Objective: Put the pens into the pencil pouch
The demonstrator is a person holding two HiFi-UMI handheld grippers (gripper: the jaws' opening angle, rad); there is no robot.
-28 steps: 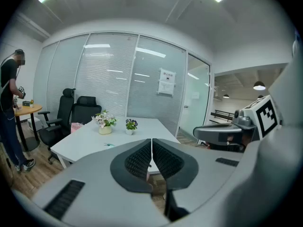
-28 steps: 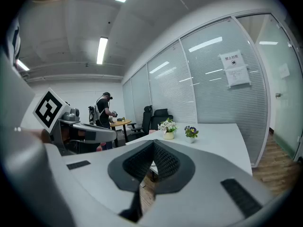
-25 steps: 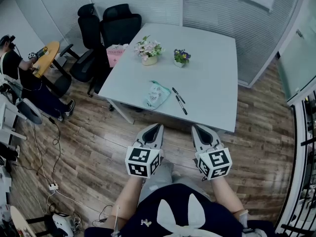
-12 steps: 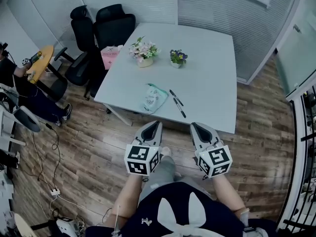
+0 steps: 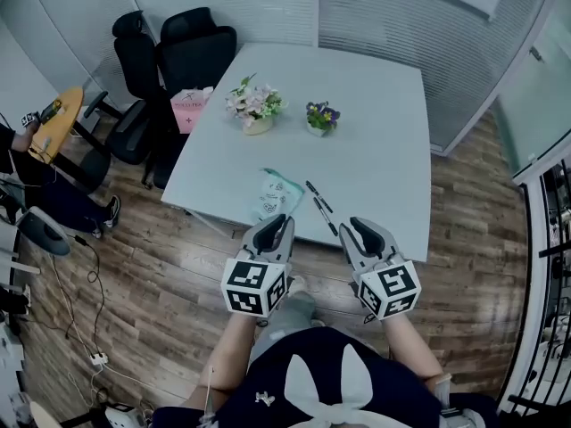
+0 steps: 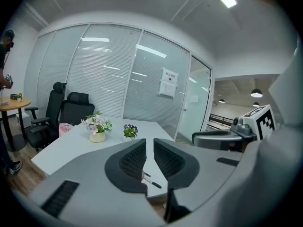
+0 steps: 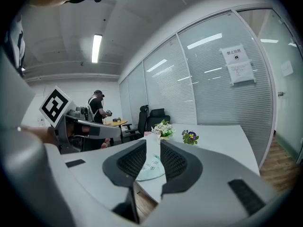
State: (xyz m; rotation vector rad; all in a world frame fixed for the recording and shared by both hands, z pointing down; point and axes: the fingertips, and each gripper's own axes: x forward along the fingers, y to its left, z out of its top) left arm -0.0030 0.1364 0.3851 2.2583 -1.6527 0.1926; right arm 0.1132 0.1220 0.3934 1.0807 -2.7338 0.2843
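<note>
well ahead of the fingers [image 5: 273, 233], pens [image 5: 318, 196] beside pouch [image 5: 272, 194]

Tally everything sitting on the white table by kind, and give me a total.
Pens: 2
Pencil pouch: 1
Flower pots: 2
Total: 5
</note>
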